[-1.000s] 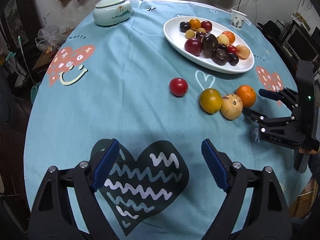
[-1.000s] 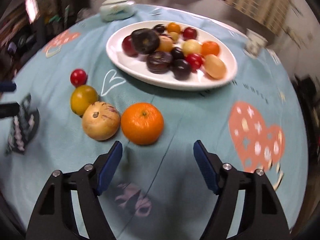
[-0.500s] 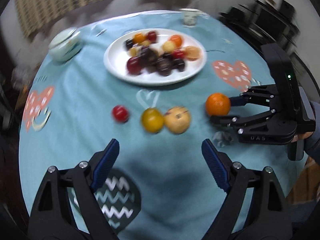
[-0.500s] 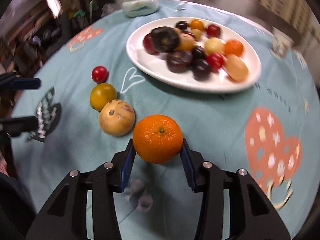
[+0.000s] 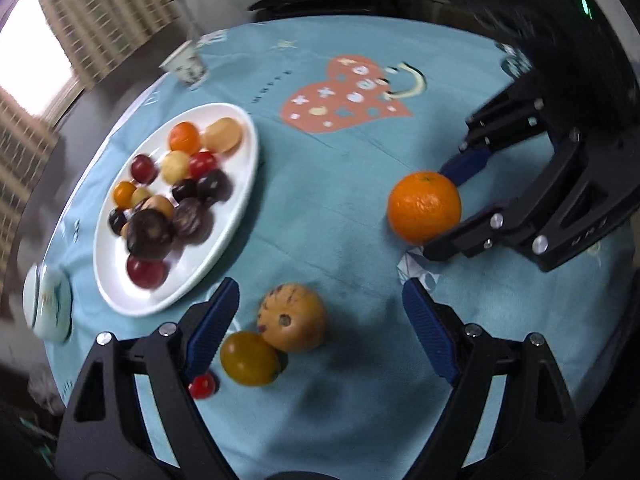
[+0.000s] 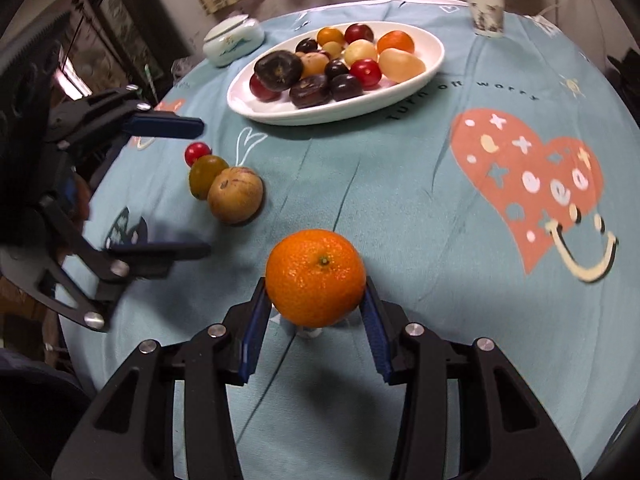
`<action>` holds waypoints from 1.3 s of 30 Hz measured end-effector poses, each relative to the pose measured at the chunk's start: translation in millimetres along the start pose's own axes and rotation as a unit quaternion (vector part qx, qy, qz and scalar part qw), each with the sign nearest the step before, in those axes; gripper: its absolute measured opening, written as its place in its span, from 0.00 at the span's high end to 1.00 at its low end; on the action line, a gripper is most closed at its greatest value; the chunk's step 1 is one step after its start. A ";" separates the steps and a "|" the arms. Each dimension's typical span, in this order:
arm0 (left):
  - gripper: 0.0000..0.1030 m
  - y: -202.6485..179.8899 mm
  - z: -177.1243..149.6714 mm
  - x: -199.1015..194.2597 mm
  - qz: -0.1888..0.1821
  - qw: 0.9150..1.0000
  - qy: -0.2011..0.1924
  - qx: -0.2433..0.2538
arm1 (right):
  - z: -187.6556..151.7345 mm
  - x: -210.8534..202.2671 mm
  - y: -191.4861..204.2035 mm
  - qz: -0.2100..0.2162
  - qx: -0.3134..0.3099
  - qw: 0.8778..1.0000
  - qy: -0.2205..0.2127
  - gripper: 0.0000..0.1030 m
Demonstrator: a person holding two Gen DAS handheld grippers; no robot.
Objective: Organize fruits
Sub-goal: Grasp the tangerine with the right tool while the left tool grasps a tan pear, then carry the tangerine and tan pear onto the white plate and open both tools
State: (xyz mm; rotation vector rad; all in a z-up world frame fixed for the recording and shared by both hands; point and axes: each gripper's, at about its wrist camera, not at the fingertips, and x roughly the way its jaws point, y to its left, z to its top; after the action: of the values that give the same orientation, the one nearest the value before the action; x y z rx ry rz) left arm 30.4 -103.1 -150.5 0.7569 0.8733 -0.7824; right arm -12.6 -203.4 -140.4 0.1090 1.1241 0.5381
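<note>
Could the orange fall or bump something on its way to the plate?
Maybe. The right gripper pinches the round orange only at its sides, so it might slip out and roll. The plate is already crowded, so fruit might get knocked off. The open left gripper hovers by the loose tan fruit and could nudge it.

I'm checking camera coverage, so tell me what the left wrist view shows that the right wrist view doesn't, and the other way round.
Only the left wrist view shows the left gripper's own blue fingers from behind, spread wide and holding nothing. Only the right wrist view shows the printed words on the tablecloth. Both show the orange clamped in the right gripper, the white plate of fruit, the speckled tan fruit, yellow tomato, small red tomato, paper cup and lidded bowl.
</note>
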 end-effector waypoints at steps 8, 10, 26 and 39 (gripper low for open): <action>0.49 12.9 -3.7 22.8 -0.049 0.998 0.009 0.027 | 0.3 -2.2 1.7 0.007 0.026 1.000 -0.008 0.56; 0.47 21.4 -4.4 24.1 -0.057 0.998 0.011 0.021 | 0.1 -4.1 2.4 0.014 0.034 0.999 -0.014 0.56; 0.47 48.0 -6.3 40.7 -0.066 0.996 0.059 0.005 | -3.7 4.6 0.0 0.026 0.054 0.998 -0.016 0.56; 0.55 43.8 0.0 31.8 -0.050 0.994 0.074 -0.062 | -8.4 -1.5 1.2 0.009 0.062 0.998 -0.017 0.56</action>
State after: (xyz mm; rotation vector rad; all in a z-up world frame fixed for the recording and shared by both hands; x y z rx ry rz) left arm 80.1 -89.9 -167.4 0.6707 1.0896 -0.7590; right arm -20.8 -204.5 -142.5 0.2344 1.1231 0.4805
